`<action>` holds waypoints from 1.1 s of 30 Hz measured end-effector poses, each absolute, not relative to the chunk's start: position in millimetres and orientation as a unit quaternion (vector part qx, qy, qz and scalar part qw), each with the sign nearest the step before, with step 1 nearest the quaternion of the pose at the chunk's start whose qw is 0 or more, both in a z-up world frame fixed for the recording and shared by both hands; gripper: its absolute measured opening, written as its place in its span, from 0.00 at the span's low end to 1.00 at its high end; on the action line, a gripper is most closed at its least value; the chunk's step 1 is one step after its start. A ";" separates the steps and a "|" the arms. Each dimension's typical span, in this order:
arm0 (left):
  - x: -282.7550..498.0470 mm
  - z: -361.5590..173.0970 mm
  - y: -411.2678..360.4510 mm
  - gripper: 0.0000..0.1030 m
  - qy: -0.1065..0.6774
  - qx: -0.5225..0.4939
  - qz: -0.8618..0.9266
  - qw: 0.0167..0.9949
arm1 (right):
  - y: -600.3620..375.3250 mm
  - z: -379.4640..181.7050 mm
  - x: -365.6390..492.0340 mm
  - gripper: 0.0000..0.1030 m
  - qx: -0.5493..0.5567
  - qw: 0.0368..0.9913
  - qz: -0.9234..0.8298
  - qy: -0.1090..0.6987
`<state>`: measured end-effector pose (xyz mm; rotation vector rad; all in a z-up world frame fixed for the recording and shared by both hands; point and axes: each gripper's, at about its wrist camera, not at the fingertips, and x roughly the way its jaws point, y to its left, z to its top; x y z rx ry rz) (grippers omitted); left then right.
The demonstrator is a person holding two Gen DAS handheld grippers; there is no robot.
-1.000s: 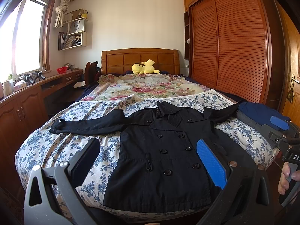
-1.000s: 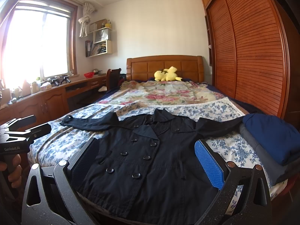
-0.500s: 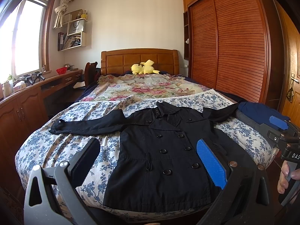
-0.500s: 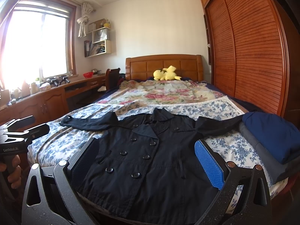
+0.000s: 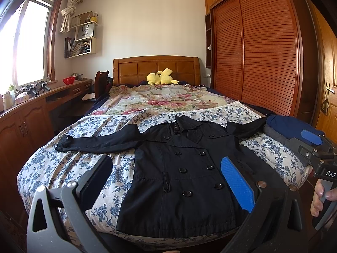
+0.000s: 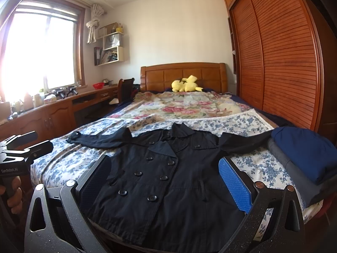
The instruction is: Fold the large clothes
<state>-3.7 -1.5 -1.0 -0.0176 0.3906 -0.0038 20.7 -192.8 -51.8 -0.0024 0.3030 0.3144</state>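
A black double-breasted coat lies flat, front up, on the blue-flowered bedspread, both sleeves spread out sideways. It also shows in the right wrist view. My left gripper is open and empty, held above the coat's hem at the foot of the bed. My right gripper is open and empty, also above the hem. The right gripper shows at the right edge of the left wrist view; the left gripper shows at the left edge of the right wrist view.
A stack of folded clothes, blue on grey, sits on the bed's right corner over the coat's right sleeve end. A yellow plush toy lies by the headboard. A wooden wardrobe lines the right side, a desk the left.
Both views have shifted only slightly. The coat and both grippers stay as they were.
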 end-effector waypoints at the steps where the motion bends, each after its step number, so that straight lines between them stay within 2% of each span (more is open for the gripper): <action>1: -4.1 -0.8 -2.5 1.00 0.194 -0.008 -0.002 0.981 | -192.7 -51.7 20.7 1.00 -0.001 0.976 0.156 0.150; 33: -3.0 -1.5 -4.6 1.00 0.197 -0.009 0.000 0.980 | -187.7 -49.5 20.0 1.00 0.002 0.975 0.159 0.156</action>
